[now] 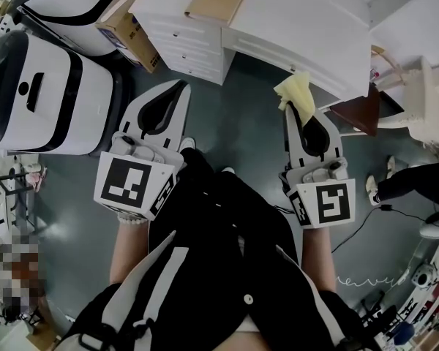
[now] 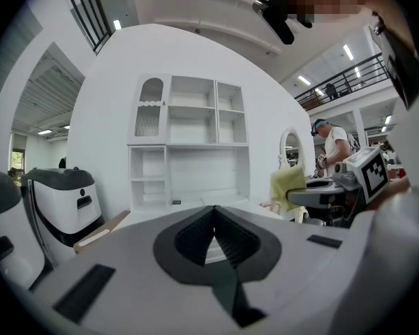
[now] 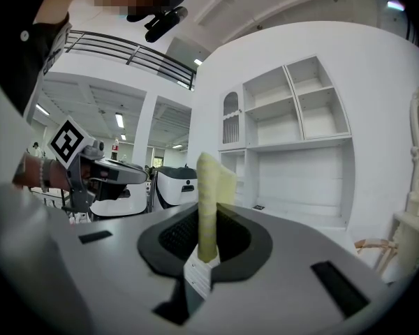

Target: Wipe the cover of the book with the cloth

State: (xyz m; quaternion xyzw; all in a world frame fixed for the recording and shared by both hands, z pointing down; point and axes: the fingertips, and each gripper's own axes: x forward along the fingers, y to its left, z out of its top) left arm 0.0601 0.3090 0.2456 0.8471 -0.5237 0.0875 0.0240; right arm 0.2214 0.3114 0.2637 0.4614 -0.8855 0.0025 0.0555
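A tan book (image 1: 216,0) lies flat on the white desk (image 1: 307,20) at the top of the head view, well ahead of both grippers. My right gripper (image 1: 288,112) is shut on a folded yellow cloth (image 1: 295,93), which sticks up from between its jaws just short of the desk's edge. In the right gripper view the cloth (image 3: 211,194) stands upright in the gripper (image 3: 208,218). My left gripper (image 1: 181,86) hangs over the floor to the left, jaws shut and empty. In its own view the left gripper (image 2: 214,216) faces a white shelf unit (image 2: 188,142).
Two white rounded machines (image 1: 36,93) and a cardboard box (image 1: 124,24) stand at the left. White drawers (image 1: 190,50) sit under the desk. At the right are a white chair (image 1: 417,101), a brown wedge (image 1: 358,112) and a cable (image 1: 351,232) on the floor.
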